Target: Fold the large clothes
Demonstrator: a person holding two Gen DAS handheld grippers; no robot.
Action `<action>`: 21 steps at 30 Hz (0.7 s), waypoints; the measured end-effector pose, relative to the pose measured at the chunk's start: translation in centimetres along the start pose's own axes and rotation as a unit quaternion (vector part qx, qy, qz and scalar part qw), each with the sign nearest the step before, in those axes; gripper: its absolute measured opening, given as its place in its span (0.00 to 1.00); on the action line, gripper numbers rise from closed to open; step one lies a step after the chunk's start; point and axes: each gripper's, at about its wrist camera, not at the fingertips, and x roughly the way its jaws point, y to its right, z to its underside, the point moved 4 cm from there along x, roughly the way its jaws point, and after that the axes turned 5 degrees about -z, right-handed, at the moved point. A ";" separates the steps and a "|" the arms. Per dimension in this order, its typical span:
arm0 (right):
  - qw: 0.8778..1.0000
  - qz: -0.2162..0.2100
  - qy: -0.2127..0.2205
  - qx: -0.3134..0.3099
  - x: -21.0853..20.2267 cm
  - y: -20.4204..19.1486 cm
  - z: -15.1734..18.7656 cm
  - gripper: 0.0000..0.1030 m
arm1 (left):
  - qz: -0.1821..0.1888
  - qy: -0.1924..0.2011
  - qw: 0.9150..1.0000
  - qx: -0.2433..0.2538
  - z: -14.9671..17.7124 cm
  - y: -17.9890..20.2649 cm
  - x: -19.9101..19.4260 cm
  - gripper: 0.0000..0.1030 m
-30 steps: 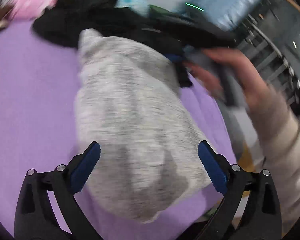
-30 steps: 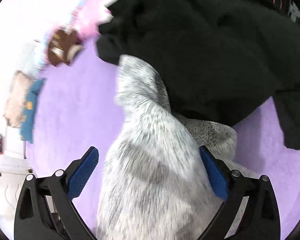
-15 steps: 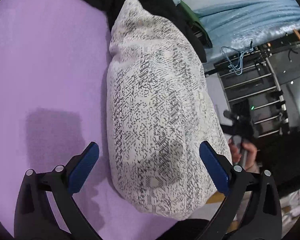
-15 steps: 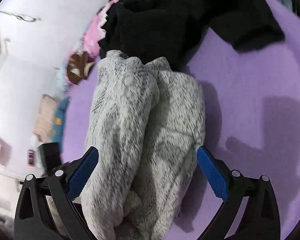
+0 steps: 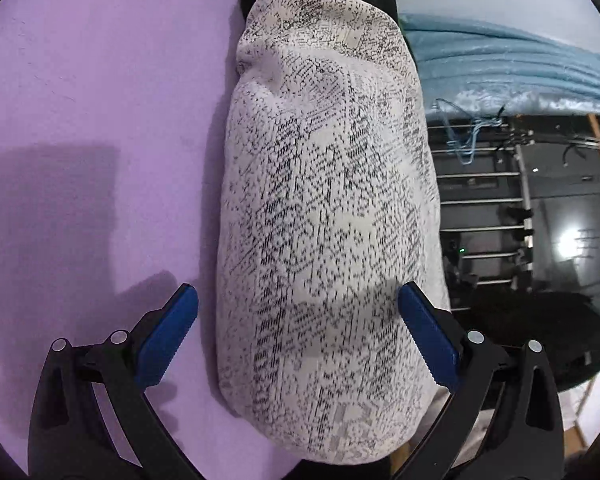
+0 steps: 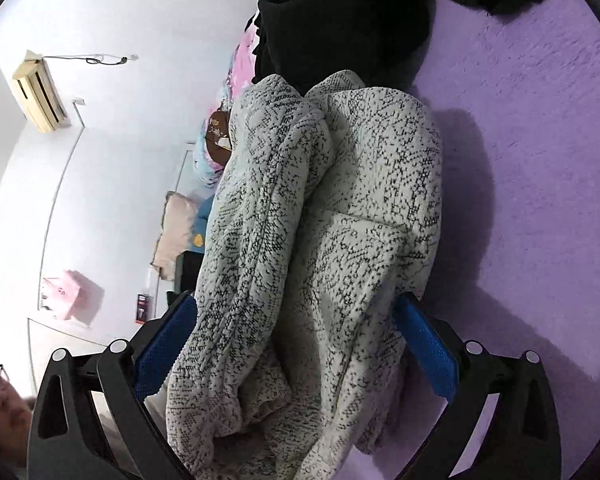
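A thick grey-and-white speckled knit garment lies folded into a long bundle on the purple surface. My left gripper is open, its blue pads on either side of the bundle's near end. In the right wrist view the same garment shows its folded layers and loose edges. My right gripper is open and straddles the other end, the fabric lying between the pads.
A pile of black clothes lies just beyond the bundle, with pink fabric behind it. In the left wrist view a blue blanket and a metal rack stand past the surface's edge. A person's face shows at lower left.
Both grippers have swung round from over the garment to its two ends and now straddle it. The bundle has been set straight along the surface's edge.
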 end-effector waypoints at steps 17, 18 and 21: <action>0.999 0.018 -0.025 0.044 1.9 1.8 -0.8 0.95 | 0.072 -0.023 0.997 0.006 -1.0 -0.8 1.9 0.95; 0.998 0.015 -0.023 0.048 2.2 2.0 -0.8 0.95 | 0.073 -0.023 0.997 0.007 -1.1 -0.7 2.0 0.95; 0.998 0.027 -0.038 0.033 3.7 1.7 -0.9 0.95 | 0.071 -0.023 0.997 0.008 -1.3 -0.6 2.2 0.95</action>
